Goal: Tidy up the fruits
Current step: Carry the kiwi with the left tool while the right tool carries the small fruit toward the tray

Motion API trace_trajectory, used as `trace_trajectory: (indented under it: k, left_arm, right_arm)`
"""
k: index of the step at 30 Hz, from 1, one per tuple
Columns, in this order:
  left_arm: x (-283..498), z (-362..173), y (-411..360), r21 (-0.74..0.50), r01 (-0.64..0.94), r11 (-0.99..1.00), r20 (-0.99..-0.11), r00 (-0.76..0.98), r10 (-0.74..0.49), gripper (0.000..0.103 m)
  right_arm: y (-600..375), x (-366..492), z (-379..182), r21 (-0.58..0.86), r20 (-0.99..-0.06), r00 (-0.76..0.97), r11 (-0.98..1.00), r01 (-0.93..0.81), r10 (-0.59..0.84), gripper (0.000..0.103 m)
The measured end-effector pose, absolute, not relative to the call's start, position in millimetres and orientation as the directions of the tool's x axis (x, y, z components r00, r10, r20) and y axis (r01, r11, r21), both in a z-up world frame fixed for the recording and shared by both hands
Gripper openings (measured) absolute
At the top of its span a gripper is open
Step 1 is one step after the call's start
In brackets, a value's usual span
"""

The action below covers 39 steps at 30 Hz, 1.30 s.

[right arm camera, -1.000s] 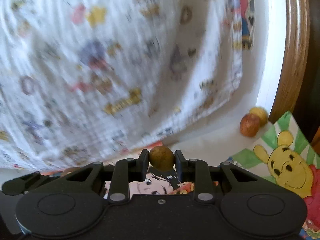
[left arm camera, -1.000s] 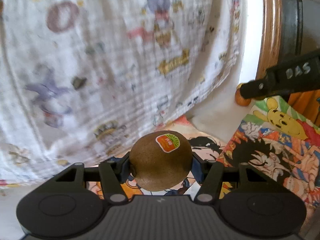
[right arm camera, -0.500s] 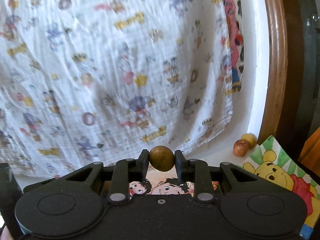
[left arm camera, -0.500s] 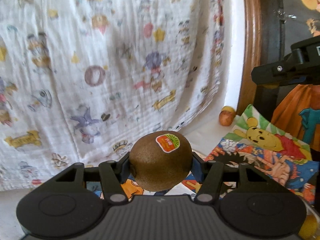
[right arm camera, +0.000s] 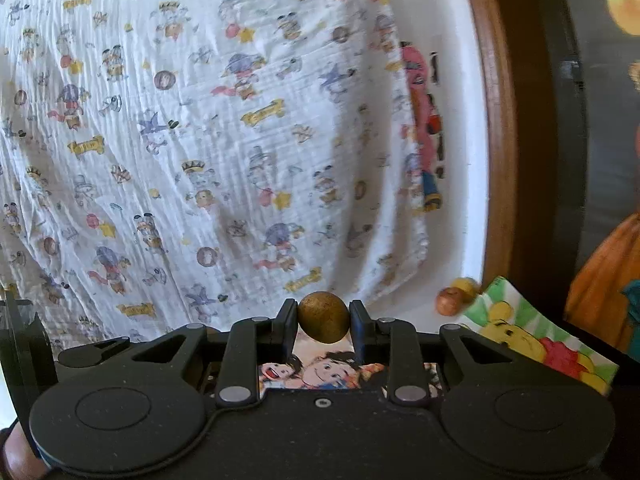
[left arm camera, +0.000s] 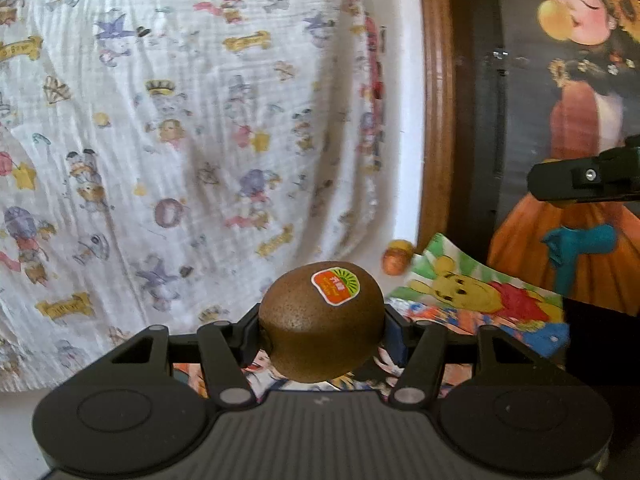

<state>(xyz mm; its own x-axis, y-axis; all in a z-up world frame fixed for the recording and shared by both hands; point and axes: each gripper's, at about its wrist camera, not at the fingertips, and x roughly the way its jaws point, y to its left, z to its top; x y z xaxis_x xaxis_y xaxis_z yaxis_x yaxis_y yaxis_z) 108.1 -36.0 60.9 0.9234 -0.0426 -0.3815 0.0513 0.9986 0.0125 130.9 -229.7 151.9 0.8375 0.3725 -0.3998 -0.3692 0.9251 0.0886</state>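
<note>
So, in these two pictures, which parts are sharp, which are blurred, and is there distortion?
Left wrist view: the kiwi in the left gripper is sharp; the wooden frame bows from fisheye distortion.
Right wrist view: the small brown fruit in the right gripper is sharp; the two small fruits behind look soft.

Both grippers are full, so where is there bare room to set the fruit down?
Bare white strip between the hanging cloth and wooden frame, but two small fruits crowd its near end. The comic sheets below look flat and unoccupied.
</note>
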Motion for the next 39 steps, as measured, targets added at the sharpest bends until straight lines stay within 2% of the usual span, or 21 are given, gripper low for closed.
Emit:
trace_trajectory:
  k: [10, 24, 39]
  left_arm:
    - [84.0, 22.0, -53.9, 0.006, 0.115, 0.993, -0.452, 0.886, -0.100, 0.064]
    - [97.0, -61.7, -62.4, 0.015, 0.137, 0.990, -0.618, 0.780, -0.099, 0.064]
    - [108.6, -91.1, -66.7, -0.033, 0.159, 0.987, -0.679, 0.721, -0.139, 0.064]
  right_arm:
    - [-271.9, 86.1, 122.2, 0.108, -0.449, 0.837, 0.949, -0.295, 0.312, 0.029]
    - [-281.2, 100.4, 17.4, 0.130, -0.625, 0.736, 0.965, -0.228, 0.258, 0.029]
    - [-277.5, 139.7, -54.1, 0.084, -0.721, 0.661, 0.974, -0.211, 0.205, 0.029]
